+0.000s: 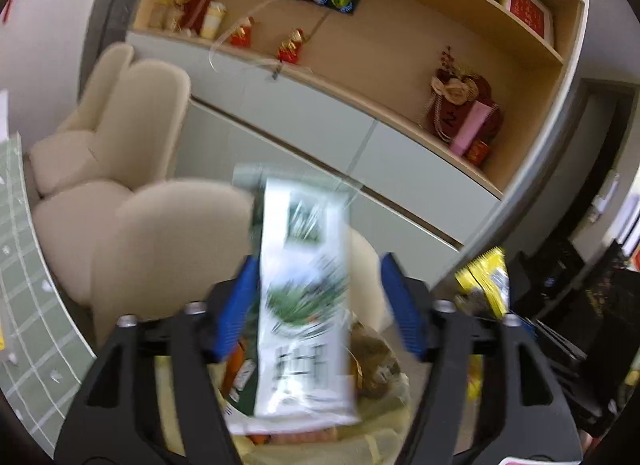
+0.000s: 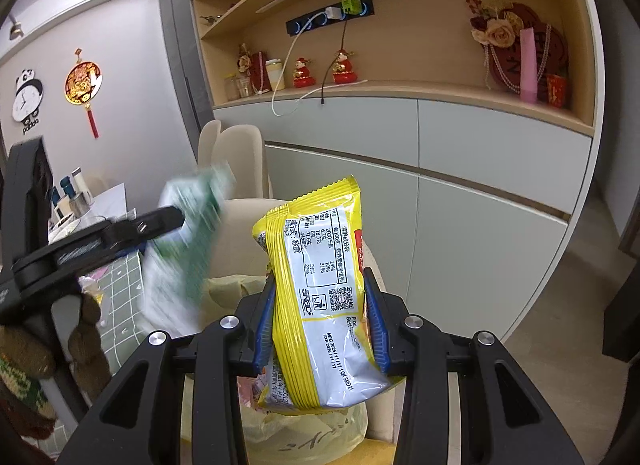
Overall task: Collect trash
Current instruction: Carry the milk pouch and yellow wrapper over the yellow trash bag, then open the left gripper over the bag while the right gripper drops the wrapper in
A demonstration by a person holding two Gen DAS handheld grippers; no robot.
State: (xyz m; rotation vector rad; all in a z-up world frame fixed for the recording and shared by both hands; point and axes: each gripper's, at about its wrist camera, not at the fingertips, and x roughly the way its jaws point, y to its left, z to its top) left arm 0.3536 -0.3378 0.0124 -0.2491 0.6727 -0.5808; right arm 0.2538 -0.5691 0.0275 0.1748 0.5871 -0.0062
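In the left wrist view, a white and green snack packet [image 1: 304,305] hangs blurred between the blue pads of my left gripper [image 1: 320,301]. The jaws stand wide apart and the right pad does not touch it. Below it is a pale yellow trash bag [image 1: 384,417] with wrappers inside. In the right wrist view, my right gripper [image 2: 320,329] is shut on a yellow snack packet [image 2: 320,297], held upright above the same yellow bag [image 2: 296,425]. The left gripper [image 2: 120,233] and the blurred green packet [image 2: 184,249] show at the left there.
Cream chairs [image 1: 120,137] stand behind the bag. A table with a green checked cloth [image 1: 28,265] is at the left. A grey cabinet with a wooden shelf [image 2: 440,169] runs across the back. The yellow packet also shows at the right in the left wrist view [image 1: 488,285].
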